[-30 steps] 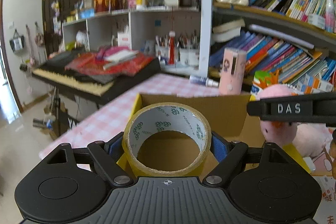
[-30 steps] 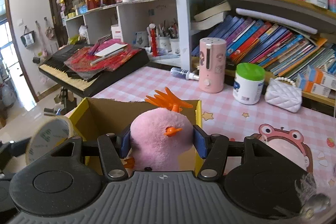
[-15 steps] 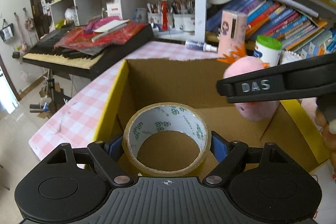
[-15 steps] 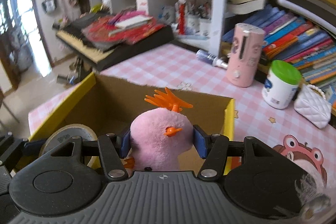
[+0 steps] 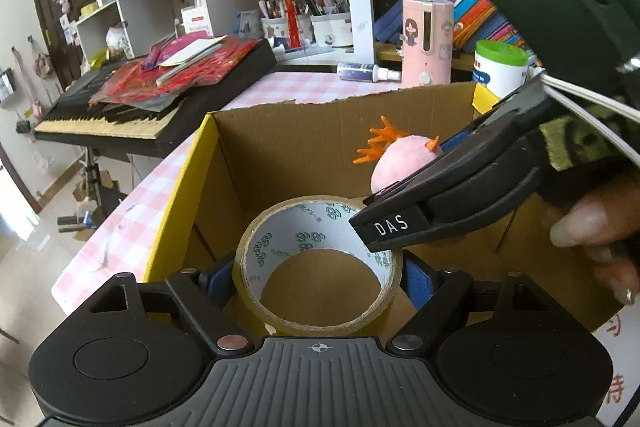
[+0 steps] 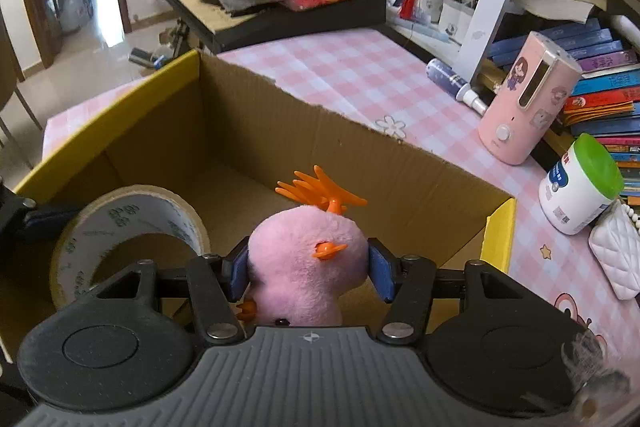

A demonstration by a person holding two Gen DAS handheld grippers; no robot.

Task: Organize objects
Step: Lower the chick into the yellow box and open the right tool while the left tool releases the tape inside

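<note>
Cardboard, brown inside and yellow outside: open box on the pink checked tablecloth, torn along its far rim, floor bare as far as can be seen, nothing yet resting in it. Still out on the cloth to the far right: pink cylindrical dispenser with a cartoon girl, white jar with a green lid, white quilted purse and blue spray bottle lying on its side — probably further candidates for tidying, though not certain.

Over the near left part of the box: left gripper, blue pads pressed against both sides of the roll of clear brown packing tape with a white printed core, roll upright with its hole facing forward, held above the box floor rather than on it.

Just right of that, over the middle of the box: right gripper, closed around the pink plush bird with an orange crest and beak, squeezing its body, toy hanging within the box opening but not set down.

Judged progress: both items carried to the box, neither released. Left to do: lower, open each claw, then fetch whatever else belongs inside. Close quarters between the two tools, so some risk of bumping on release.
</note>
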